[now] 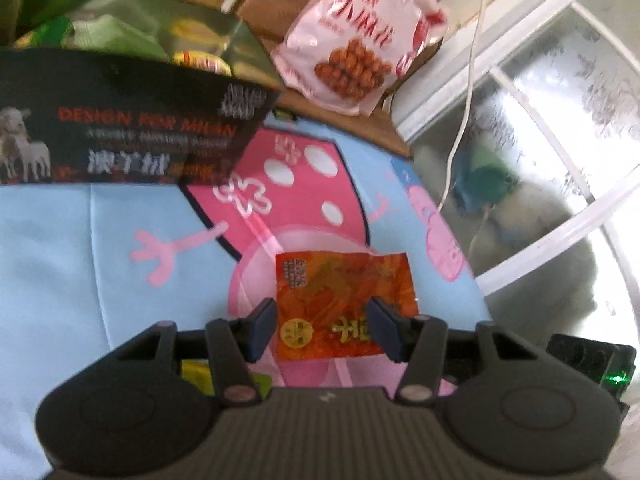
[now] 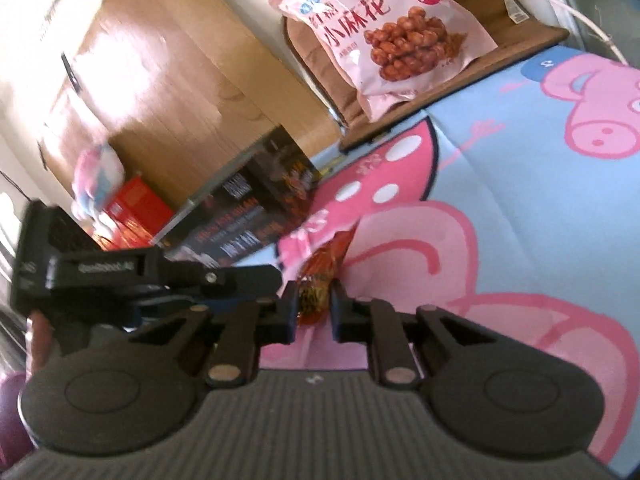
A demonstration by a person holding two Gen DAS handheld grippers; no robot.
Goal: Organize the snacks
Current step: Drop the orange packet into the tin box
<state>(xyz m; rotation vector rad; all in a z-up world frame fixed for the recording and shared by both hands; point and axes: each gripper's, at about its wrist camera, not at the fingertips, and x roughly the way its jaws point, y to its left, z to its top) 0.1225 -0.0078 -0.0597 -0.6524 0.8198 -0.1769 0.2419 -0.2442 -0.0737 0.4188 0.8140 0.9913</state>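
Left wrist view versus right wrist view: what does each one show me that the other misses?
Only the left wrist view shows the orange snack packet flat-on between the open left tongs, a green bag behind the black box, and a frosted window with a white cable. Only the right wrist view shows the right tongs shut on that packet's edge, a red box and a large cardboard box. Both show the pink snack bag, the black box and the cartoon-pig cloth.

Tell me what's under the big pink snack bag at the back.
The pink snack bag lies on a brown cardboard box beside the cartoon-pig cloth. Whatever the box holds is hidden beneath the bag.
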